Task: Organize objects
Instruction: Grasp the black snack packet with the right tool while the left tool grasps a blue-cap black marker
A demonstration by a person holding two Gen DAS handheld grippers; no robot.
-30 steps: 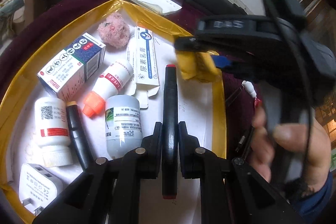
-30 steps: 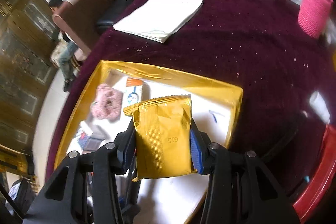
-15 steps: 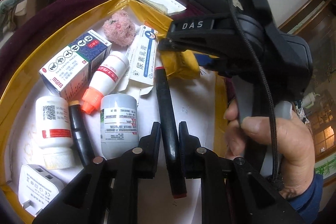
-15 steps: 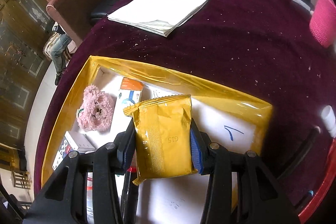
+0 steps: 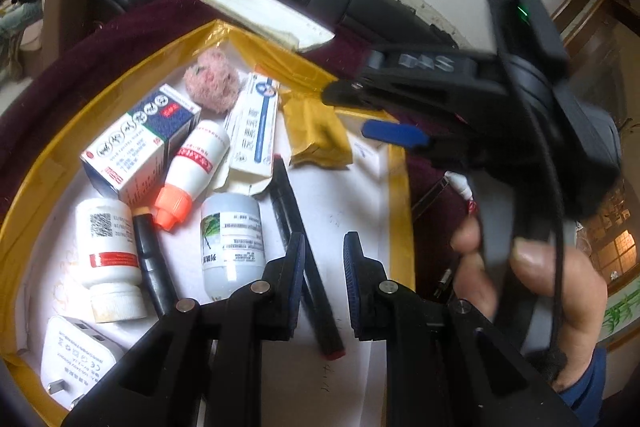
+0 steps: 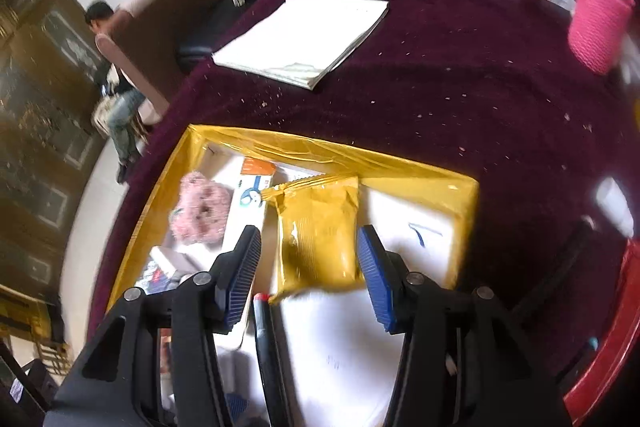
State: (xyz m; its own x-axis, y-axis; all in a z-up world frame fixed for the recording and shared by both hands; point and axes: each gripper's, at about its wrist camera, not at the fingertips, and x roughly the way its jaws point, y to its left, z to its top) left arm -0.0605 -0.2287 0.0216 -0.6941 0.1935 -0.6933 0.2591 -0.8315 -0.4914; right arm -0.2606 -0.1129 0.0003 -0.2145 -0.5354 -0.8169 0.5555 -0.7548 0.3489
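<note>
A shallow box with yellow taped walls [image 5: 400, 187] [image 6: 328, 151] lies on the purple cloth and holds several items. My left gripper [image 5: 323, 251] is open; a black marker with a red end [image 5: 304, 251] lies on the box floor between its fingers, also showing in the right wrist view [image 6: 266, 339]. My right gripper [image 6: 308, 255] [image 5: 394, 133] is open and hovers over the box's far right part. A yellow packet [image 6: 320, 235] [image 5: 316, 131] lies in the box between its fingers, free of the pads.
In the box lie a blue and white medicine box [image 5: 140, 143], white bottles [image 5: 110, 255] [image 5: 232, 239], an orange-capped bottle [image 5: 192, 171], an ointment carton [image 5: 256, 131], a pink plush [image 5: 212, 83], a black tube [image 5: 154, 263] and a charger [image 5: 76, 351]. A paper stack [image 6: 304, 39] and pink basket [image 6: 596, 23] lie beyond.
Both grippers have opened. The left let go of the black marker, which now lies in the box. The right let go of the yellow packet, which dropped onto the box floor.
</note>
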